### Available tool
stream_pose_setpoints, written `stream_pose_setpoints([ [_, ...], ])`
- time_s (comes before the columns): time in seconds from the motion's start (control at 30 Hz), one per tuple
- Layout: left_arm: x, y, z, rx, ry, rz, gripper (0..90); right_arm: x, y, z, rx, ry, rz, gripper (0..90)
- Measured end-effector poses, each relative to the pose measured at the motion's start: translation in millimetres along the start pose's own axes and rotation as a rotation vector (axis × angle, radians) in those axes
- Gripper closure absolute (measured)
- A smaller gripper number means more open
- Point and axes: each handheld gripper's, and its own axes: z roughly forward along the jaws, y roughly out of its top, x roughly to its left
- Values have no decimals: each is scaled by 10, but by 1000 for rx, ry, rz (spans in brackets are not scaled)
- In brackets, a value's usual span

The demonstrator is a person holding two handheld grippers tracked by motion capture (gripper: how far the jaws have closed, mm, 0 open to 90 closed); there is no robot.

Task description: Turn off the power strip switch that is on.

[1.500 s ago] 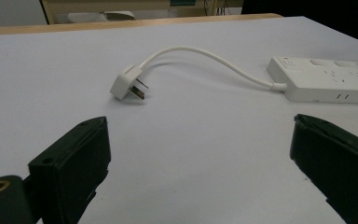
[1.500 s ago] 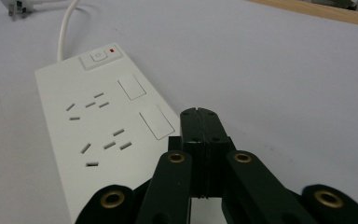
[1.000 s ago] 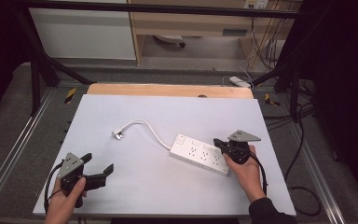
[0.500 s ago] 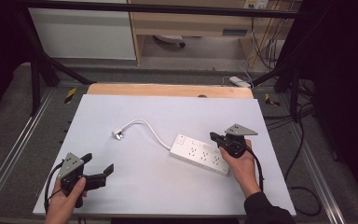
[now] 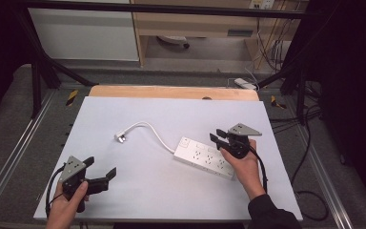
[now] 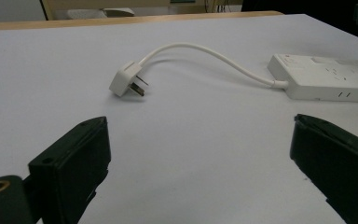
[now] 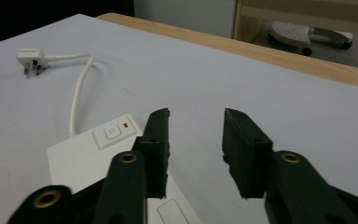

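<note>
Since the power strip [image 5: 204, 156] looks rigid and light, the right gripper [image 5: 218, 138], jaws parted above it, should clamp its narrow sides.

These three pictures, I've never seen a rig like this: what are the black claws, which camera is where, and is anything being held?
A person holds a pair of hand-held tongs in each hand. The high view looks down on the white table: left tongs sit open near the front edge; right tongs hover open above the white power strip, holding nothing. The other two pictures come from cameras riding on each pair of tongs, looking along its black jaws. The strip's cord curves to its plug, lying loose on the table.
</note>
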Motion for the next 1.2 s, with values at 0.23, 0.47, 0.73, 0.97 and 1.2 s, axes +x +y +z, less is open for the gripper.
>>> stream_pose_setpoints([
  [0.23,0,3,-4,-4,3,1,52,0,50,-35,-17,-36,20,358],
  [0.47,0,4,-3,-5,2,2,52,4,87,-67,-32,-63,21,207],
  [0.73,-2,4,-7,-6,1,1,52,-6,118,-109,-59,-101,39,57],
  [0.97,-1,6,-10,-8,2,1,52,1,125,-146,-96,-134,30,45],
  [1.2,2,9,-11,-10,2,1,52,-5,155,-237,-121,-118,24,26],
])
